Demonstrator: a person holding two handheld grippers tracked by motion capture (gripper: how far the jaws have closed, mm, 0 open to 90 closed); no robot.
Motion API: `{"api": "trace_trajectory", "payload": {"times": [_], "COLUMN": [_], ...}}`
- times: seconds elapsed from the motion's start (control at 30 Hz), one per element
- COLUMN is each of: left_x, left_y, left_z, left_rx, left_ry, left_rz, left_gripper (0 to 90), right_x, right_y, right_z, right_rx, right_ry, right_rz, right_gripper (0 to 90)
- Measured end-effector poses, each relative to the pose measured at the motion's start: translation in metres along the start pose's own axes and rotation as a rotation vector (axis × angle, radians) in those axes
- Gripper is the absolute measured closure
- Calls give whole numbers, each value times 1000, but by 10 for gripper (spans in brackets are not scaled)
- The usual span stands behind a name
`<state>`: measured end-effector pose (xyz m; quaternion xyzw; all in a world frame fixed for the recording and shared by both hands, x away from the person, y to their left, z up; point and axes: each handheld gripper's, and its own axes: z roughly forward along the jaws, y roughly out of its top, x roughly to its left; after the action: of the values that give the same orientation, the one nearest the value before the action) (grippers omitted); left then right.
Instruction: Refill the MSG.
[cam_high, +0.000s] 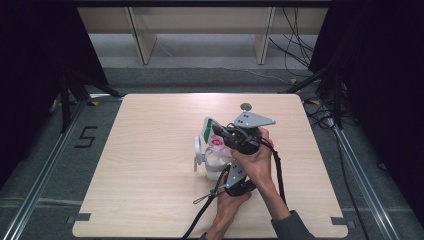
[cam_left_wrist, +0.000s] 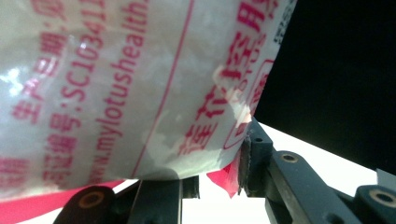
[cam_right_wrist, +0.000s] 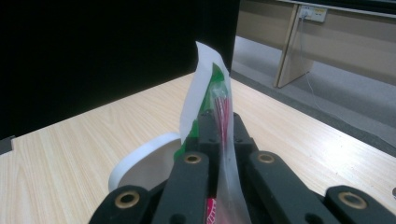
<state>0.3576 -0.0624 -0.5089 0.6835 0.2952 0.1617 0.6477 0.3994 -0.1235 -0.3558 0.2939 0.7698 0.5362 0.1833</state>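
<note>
A clear plastic bag (cam_high: 210, 127) with green and pink print and white contents is held up over the middle of the table (cam_high: 150, 200). My right gripper (cam_high: 220, 133) is shut on the bag's top edge; in the right gripper view its jaws (cam_right_wrist: 219, 119) pinch the thin green and white strip of the bag (cam_right_wrist: 205, 79). My left gripper (cam_high: 224, 172) comes from below, and in its own view the bag (cam_left_wrist: 116, 93) with red lettering lies between its jaws (cam_left_wrist: 210, 163), which are shut on the lower part. The two forearms cross.
A white round container (cam_high: 214, 174) stands under the bag, with a white lid-like ring (cam_high: 199, 148) (cam_right_wrist: 144, 158) at its left. A small grey disc (cam_high: 245, 106) lies farther back. Wide bare wood lies to the left and right. Black cables (cam_high: 202, 210) trail toward the front edge.
</note>
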Motion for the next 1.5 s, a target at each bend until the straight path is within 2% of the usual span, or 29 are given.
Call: {"api": "trace_trajectory", "payload": {"times": [0.17, 0.2, 0.27, 0.4, 0.43, 0.47, 0.53, 0.6, 0.7, 0.83, 0.87, 0.9, 1.03, 1.1, 1.17, 1.23, 1.27, 1.33, 1.5], "left_x": [0, 0, 0, 0, 0, 0, 0, 0, 0, 0, 0, 0, 0, 0, 0, 0, 0, 0, 0], "left_y": [0, 0, 0, 0, 0, 0, 0, 0, -1, -1, -2, -2, 0, -1, -1, 0, 0, -1, 0], "left_z": [1, 2, 2, 2, 2, 2, 1, 1, 2, 2, 3, 3, 1, 2, 1, 1, 1, 2, 1], "left_rx": [-1, -3, -4, 6, 3, -1, -4, -1, 2, 4, -6, -8, -6, -3, 0, -3, -3, 0, -4], "left_ry": [0, 0, 0, 3, 2, 0, 0, 2, 10, 6, 4, 1, 7, 4, 5, 8, 3, 6, 8], "left_rz": [-4, -4, -4, -2, -6, -6, -5, -5, -3, -4, -5, -8, -2, -8, -5, 4, -1, -3, -3], "left_gripper": [727, 727, 726, 726, 726, 726, 726, 726, 725, 726, 726, 726, 726, 726, 726, 726, 726, 726, 727], "right_x": [-1, -3, -4, -4, -5, -3, -2, -2, -3, -5, -5, -4, -3, -3, -3, -4, -4, -1, -2], "right_y": [0, 0, 0, 0, -1, -1, 0, 0, -1, 0, 0, -1, 0, 0, 0, 0, 0, 0, 0], "right_z": [0, 2, 1, 1, 1, 2, 2, 2, 3, 2, 2, 4, 2, 3, 3, 2, 2, 3, 3], "right_rx": [3, -9, -16, -4, -2, -3, -1, -5, 6, -7, 3, 1, -12, -10, 6, -11, -18, 10, -13], "right_ry": [5, 16, 2, 3, 3, 9, 7, 11, 1, 19, 5, 13, 22, 18, 12, 18, 21, 0, 22], "right_rz": [-5, -25, -45, 0, -13, -4, -30, -18, -36, -10, -19, -27, -14, -35, -22, -2, -7, -35, -17], "right_gripper": [886, 886, 886, 886, 886, 886, 885, 885, 885, 885, 885, 885, 885, 885, 885, 885, 885, 885, 884]}}
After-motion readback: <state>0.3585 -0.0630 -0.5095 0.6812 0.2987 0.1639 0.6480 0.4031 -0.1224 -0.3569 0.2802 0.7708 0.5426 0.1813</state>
